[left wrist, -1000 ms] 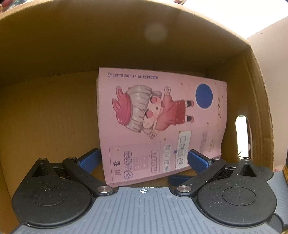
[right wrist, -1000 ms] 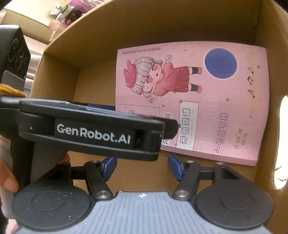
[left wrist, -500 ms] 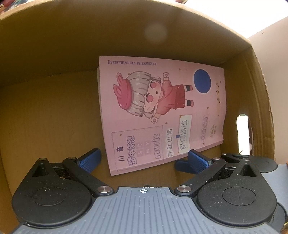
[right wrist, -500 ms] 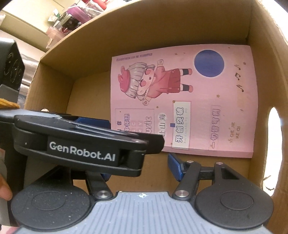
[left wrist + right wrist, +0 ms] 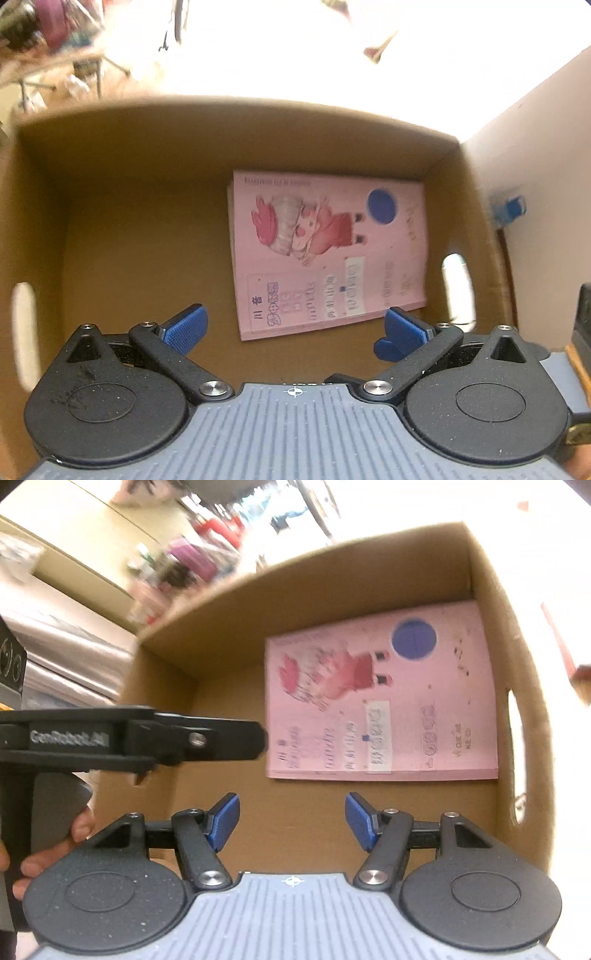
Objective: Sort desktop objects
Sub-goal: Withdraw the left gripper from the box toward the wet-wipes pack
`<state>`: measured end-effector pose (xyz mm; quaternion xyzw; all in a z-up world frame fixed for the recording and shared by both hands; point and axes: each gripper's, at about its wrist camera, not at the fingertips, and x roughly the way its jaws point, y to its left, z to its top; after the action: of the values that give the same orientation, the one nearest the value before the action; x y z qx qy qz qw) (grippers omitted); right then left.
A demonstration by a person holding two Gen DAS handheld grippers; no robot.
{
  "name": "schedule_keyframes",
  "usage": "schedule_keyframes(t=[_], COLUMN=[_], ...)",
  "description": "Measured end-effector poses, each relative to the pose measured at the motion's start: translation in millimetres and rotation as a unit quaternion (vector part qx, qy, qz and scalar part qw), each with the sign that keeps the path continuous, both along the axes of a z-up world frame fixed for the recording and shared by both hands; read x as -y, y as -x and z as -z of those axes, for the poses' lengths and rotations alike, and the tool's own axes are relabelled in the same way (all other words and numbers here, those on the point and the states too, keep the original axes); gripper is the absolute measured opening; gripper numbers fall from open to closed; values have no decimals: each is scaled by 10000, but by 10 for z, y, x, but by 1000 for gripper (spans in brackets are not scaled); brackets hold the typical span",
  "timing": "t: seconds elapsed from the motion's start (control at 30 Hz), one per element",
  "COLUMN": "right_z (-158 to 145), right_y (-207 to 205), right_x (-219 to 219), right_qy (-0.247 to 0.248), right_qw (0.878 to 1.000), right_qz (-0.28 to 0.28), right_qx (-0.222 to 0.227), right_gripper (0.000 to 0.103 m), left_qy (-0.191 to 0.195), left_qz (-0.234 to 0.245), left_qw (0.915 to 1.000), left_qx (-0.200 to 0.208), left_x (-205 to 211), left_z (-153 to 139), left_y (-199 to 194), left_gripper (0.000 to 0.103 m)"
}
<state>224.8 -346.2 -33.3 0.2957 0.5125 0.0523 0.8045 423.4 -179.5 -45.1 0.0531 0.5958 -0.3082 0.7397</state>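
in the left wrist view, the left gripper (image 5: 293, 328) is seen with its jaws spread wide and nothing between them. the pink notebook (image 5: 328, 251) lies flat on the floor of the cardboard box (image 5: 122, 229), toward its right side, close to the wall with the handle hole (image 5: 457, 284). compared with half a second ago, the box rim and the bright room beyond are now shown, and the notebook looks smaller and further off, so the gripper is judged to have been drawn up and back out of the box. the picture is blurred by motion.

in the right wrist view, the right gripper (image 5: 291, 821) is held partly open, with only bare box floor between its blue pads. the notebook is seen apart from both grippers, released and at rest. the left gripper's black body is seen at the left, higher over the box than before, with a hand (image 5: 55, 849) on its handle.

the placing of the notebook is judged done; another desk object is probably to be fetched next.
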Motion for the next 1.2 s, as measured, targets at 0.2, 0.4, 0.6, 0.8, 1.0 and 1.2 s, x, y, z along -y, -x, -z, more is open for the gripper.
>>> schedule_keyframes(t=[0.2,0.4,0.6,0.8,1.0,1.2], right_z=[-242,-668,-948,-846,-844,-863], right_y=[249,968,1743,2013,2101,2203], right_x=[-249,-477,-513,-547,-598,-892], right_qy=[266,756,1435,1953,2291,2736], right_qw=[9934,9748,9568,9515,9463,9304], right_qz=[-64,-368,-192,86,221,32], right_qx=[1117,2067,2520,2377,2270,2441], right_gripper=[68,69,76,86,96,103], left_qy=[457,863,1123,982,288,10], left_qz=[-170,-456,-1093,-2036,-2301,-2359], left_qw=[9954,9771,9563,9417,9292,9234], left_qx=[819,1889,2470,2494,2876,3027], left_x=[-277,-858,-1451,-1760,-1711,-1832], left_z=[-1148,-2025,-2077,-1675,-1536,-1403], left_y=[483,1216,2149,2855,3306,3461], left_gripper=[102,103,103,103,103,103])
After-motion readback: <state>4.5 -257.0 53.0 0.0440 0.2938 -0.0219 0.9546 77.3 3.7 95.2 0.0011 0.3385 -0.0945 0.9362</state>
